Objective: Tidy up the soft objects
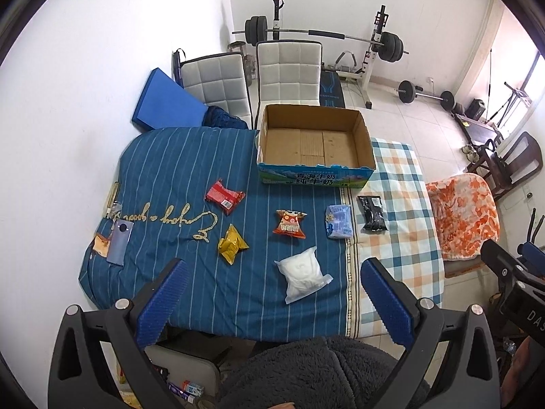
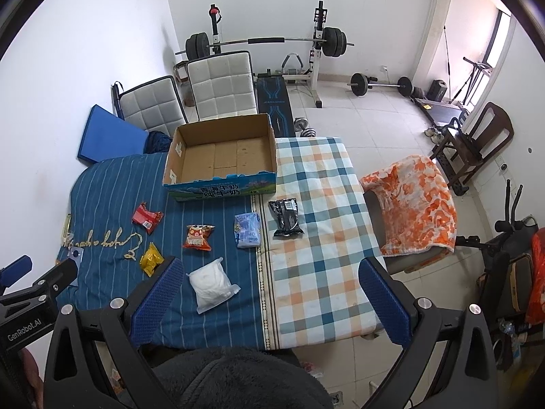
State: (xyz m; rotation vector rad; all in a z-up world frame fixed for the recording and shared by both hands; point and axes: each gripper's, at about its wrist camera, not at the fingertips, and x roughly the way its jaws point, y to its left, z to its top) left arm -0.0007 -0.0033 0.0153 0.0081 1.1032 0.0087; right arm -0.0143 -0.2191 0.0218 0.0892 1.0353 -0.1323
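Note:
An empty cardboard box (image 1: 315,143) (image 2: 223,156) stands at the far side of the covered table. In front of it lie several soft packets: a red one (image 1: 224,196) (image 2: 147,217), a yellow one (image 1: 232,244) (image 2: 151,259), an orange snack bag (image 1: 289,224) (image 2: 199,237), a light blue pack (image 1: 339,221) (image 2: 248,230), a black pack (image 1: 373,213) (image 2: 286,217) and a white bag (image 1: 303,272) (image 2: 213,284). My left gripper (image 1: 272,276) and right gripper (image 2: 272,276) both hover high over the near edge, open and holding nothing.
A phone (image 1: 119,241) lies at the table's left edge. Two white chairs (image 1: 289,71) stand behind the box, with a blue pad (image 1: 167,102) against the wall. A chair draped in an orange towel (image 2: 415,201) is on the right. Weight gear fills the far floor.

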